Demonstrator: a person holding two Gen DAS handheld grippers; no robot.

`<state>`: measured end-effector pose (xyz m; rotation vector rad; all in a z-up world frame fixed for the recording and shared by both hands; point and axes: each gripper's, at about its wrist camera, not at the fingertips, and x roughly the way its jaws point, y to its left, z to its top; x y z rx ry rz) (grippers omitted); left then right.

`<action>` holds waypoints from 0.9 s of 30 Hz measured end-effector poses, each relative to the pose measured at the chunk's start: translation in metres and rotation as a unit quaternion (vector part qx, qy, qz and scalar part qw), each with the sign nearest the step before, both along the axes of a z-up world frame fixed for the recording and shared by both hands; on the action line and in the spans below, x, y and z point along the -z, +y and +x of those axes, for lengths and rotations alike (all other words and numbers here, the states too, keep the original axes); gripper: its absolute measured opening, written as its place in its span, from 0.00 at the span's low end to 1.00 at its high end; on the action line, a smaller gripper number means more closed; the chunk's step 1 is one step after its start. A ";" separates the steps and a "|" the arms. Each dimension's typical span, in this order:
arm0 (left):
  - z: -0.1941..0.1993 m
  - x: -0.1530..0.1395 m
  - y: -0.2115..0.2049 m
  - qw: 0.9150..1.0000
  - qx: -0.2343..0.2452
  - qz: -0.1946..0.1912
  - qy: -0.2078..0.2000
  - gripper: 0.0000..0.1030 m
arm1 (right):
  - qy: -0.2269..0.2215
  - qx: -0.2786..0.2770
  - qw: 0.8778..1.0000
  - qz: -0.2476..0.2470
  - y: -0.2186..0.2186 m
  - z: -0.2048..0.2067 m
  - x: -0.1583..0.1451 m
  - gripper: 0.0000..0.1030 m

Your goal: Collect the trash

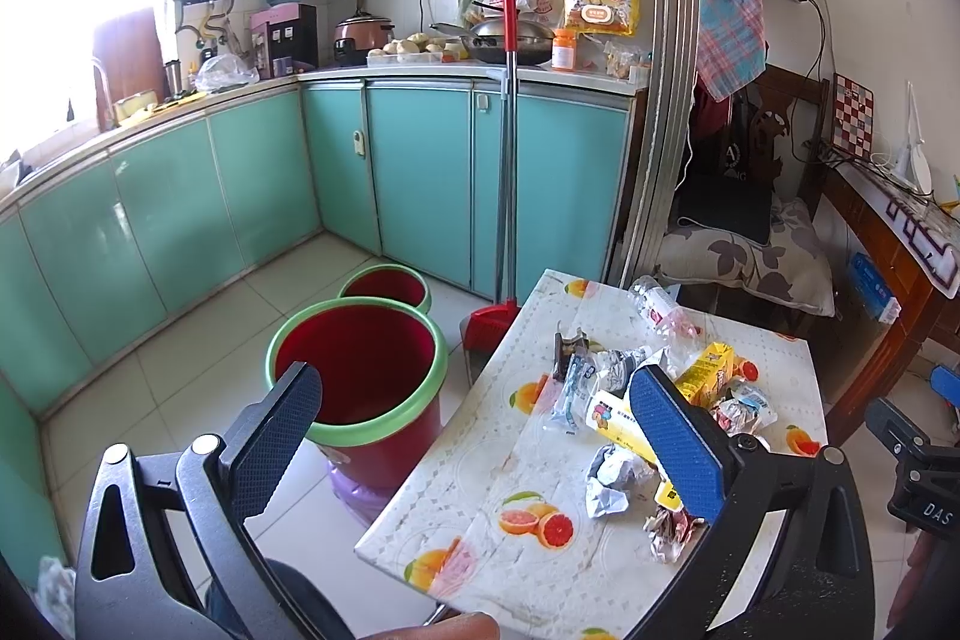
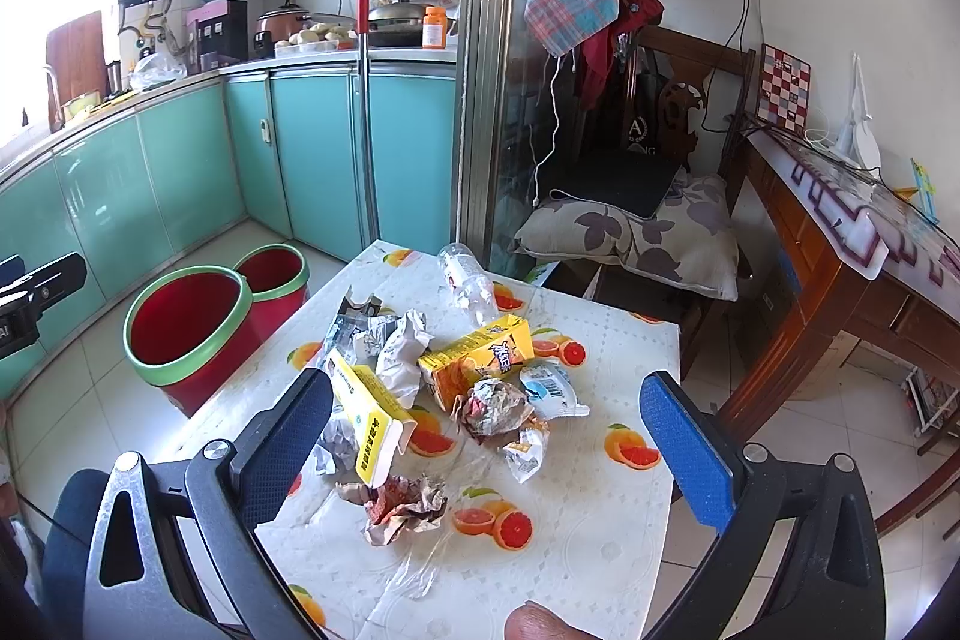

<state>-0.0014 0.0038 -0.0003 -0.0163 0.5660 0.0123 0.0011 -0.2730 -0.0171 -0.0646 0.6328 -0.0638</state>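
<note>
Trash lies in a heap on a small table with a fruit-print cloth (image 2: 588,538): a yellow drink carton (image 2: 480,361), a yellow and white box (image 2: 369,415), crumpled paper (image 2: 399,508), foil wrappers (image 2: 495,406) and an empty clear bottle (image 2: 468,283). A red bin with a green rim (image 1: 360,370) stands on the floor left of the table, a second one (image 1: 387,286) behind it. My left gripper (image 1: 480,436) is open and empty over the table's left edge. My right gripper (image 2: 486,436) is open and empty above the heap.
A red broom and dustpan (image 1: 498,304) lean on the teal cabinets (image 1: 420,178) behind the bins. A cushioned chair (image 2: 636,226) stands behind the table and a wooden desk (image 2: 840,244) to the right. A knee (image 2: 540,622) shows at the table's near edge.
</note>
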 end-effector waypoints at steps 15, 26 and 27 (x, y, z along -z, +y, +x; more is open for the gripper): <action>0.017 0.026 -0.017 0.997 0.047 -0.006 0.058 1.00 | 0.014 0.016 1.000 0.009 -0.014 0.002 0.014 1.00; 0.071 0.080 -0.078 0.979 0.117 -0.049 0.159 1.00 | 0.039 0.061 0.997 0.014 -0.057 0.001 0.043 1.00; 0.078 0.087 -0.085 0.976 0.121 -0.056 0.173 1.00 | 0.040 0.066 0.997 0.015 -0.061 0.000 0.045 1.00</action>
